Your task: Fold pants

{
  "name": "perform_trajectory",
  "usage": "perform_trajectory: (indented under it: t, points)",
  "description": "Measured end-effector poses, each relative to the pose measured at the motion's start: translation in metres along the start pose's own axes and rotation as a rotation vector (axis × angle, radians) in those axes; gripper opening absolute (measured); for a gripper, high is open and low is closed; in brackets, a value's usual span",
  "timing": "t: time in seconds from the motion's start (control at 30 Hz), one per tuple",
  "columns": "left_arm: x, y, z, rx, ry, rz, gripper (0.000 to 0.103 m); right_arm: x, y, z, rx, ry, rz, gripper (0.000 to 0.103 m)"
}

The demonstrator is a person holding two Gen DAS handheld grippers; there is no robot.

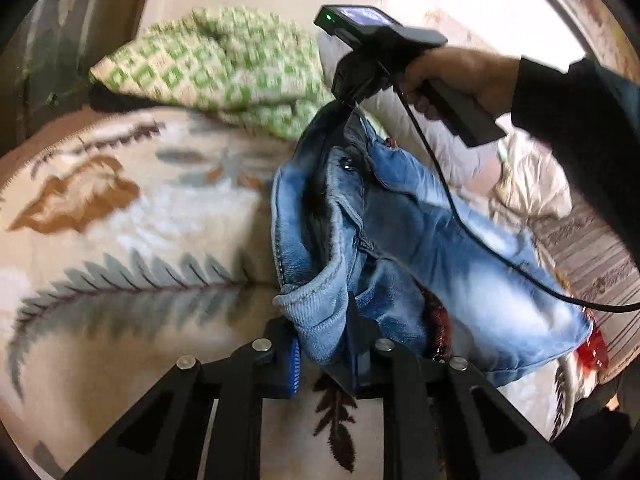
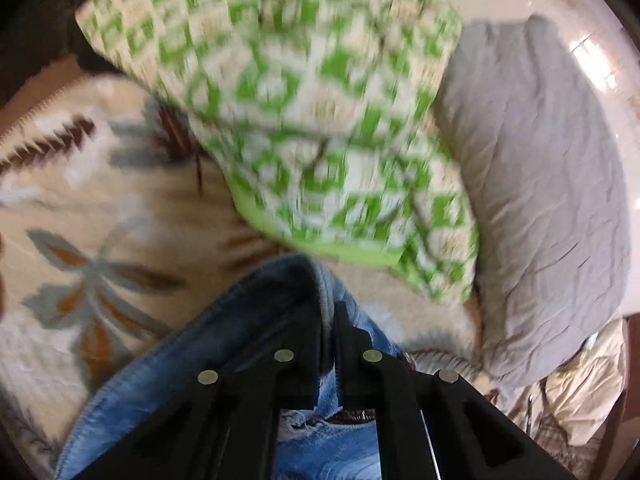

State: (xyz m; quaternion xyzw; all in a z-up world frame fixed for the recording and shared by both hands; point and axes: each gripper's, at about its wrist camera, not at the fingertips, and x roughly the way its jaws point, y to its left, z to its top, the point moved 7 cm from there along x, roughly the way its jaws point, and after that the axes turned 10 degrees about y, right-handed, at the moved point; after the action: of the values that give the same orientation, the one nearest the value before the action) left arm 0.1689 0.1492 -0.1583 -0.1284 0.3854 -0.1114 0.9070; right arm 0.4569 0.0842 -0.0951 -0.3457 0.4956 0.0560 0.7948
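Faded blue jeans (image 1: 404, 232) hang bunched between my two grippers above a patterned blanket (image 1: 120, 208). My left gripper (image 1: 332, 332) is shut on a thick fold of the denim at the bottom of the left wrist view. My right gripper (image 1: 348, 104), held by a hand, is shut on the upper end of the jeans near the waistband. In the right wrist view my right gripper (image 2: 330, 316) pinches the denim (image 2: 224, 344) between its closed jaws. The rest of the jeans droops toward the right.
A green-and-white checked quilt (image 2: 304, 120) lies folded at the back of the bed. A grey pillow (image 2: 540, 184) sits to its right. Cream crumpled bedding (image 1: 532, 188) lies at right. A black cable (image 1: 460, 216) trails from the right gripper across the jeans.
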Motion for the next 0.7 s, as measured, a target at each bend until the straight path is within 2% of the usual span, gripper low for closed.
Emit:
perform_trajectory:
  t: [0.1, 0.27, 0.37, 0.53, 0.6, 0.63, 0.67, 0.7]
  points:
    - [-0.024, 0.016, 0.011, -0.040, -0.075, 0.019, 0.018, -0.039, 0.002, 0.015, -0.002, -0.088, 0.018, 0.005]
    - [-0.047, 0.043, 0.016, -0.109, -0.135, 0.058, 0.018, -0.084, 0.029, 0.046, 0.008, -0.202, 0.052, 0.005]
    - [-0.050, 0.050, 0.014, -0.122, -0.138, 0.075, 0.018, -0.085, 0.056, 0.063, -0.003, -0.202, 0.062, 0.005]
    - [-0.048, 0.060, 0.010, -0.133, -0.112, 0.090, 0.020, -0.061, 0.080, 0.070, 0.007, -0.172, 0.074, 0.005]
    - [-0.041, 0.061, 0.007, -0.126, -0.078, 0.119, 0.026, -0.051, 0.082, 0.070, 0.026, -0.137, 0.105, 0.007]
    - [-0.043, 0.063, 0.003, -0.122, -0.079, 0.142, 0.038, -0.043, 0.082, 0.068, 0.028, -0.101, 0.117, 0.017]
    - [-0.045, 0.064, 0.003, -0.120, -0.091, 0.182, 0.062, -0.037, 0.082, 0.065, 0.034, -0.067, 0.121, 0.029]
    - [-0.050, 0.066, 0.004, -0.123, -0.117, 0.239, 0.076, -0.033, 0.079, 0.063, 0.047, -0.052, 0.113, 0.077]
